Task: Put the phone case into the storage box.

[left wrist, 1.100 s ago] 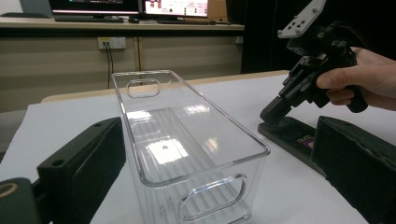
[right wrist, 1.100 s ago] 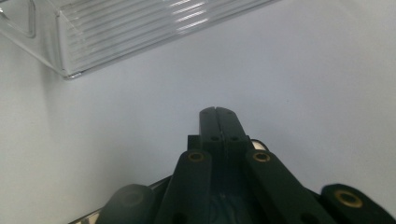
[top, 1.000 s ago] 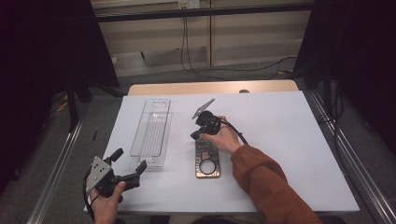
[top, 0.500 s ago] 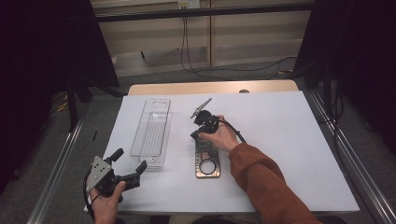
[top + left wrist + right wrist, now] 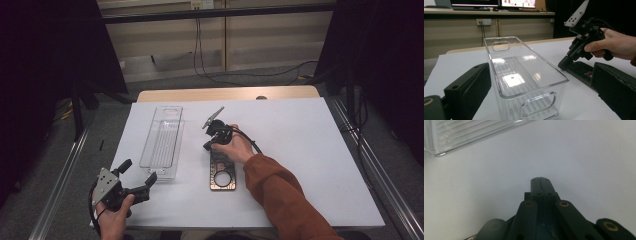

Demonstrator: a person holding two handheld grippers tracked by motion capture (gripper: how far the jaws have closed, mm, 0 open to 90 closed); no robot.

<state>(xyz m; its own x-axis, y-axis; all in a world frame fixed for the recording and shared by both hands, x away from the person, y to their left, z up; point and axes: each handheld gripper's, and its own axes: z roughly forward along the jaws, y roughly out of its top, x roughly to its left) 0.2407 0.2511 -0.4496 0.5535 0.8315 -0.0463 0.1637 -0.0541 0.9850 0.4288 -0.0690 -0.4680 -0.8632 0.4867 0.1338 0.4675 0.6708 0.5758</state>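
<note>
High view, worktop [image 5: 310,150]: white sheet over a pale wooden top, metal rails along both sides, grey floor around.
High view, room: dark curtains left and right, beige wall panels behind, black cables hanging from a socket.
High view, clear bin [image 5: 162,142]: long, transparent, lying lengthwise left of centre, nothing visible inside.
High view, dark plate [image 5: 222,170]: flat, with round cut-outs, lying just right of the bin's near end.
High view, left tool [image 5: 137,172]: at the near left corner, gripped by a hand, jaws spread, pointing at the bin's near end.
High view, right tool [image 5: 207,145]: held by a hand in a rust-orange sleeve [image 5: 280,195], tip down at the plate's far end.

Left gripper view, surroundings: clear bin [image 5: 524,80] standing between the two wide-apart jaws, ribbed floor bare; monitors on a shelf behind.
Left gripper view, right tool [image 5: 564,65]: tilted down, tip against the dark plate [image 5: 581,71].

Right gripper view, worktop [image 5: 586,157]: plain white surface close under the jaws.
Right gripper view, right tool [image 5: 540,179]: jaws pressed together, nothing between them.
Right gripper view, clear bin [image 5: 461,132]: ribbed corner at upper left.
</note>
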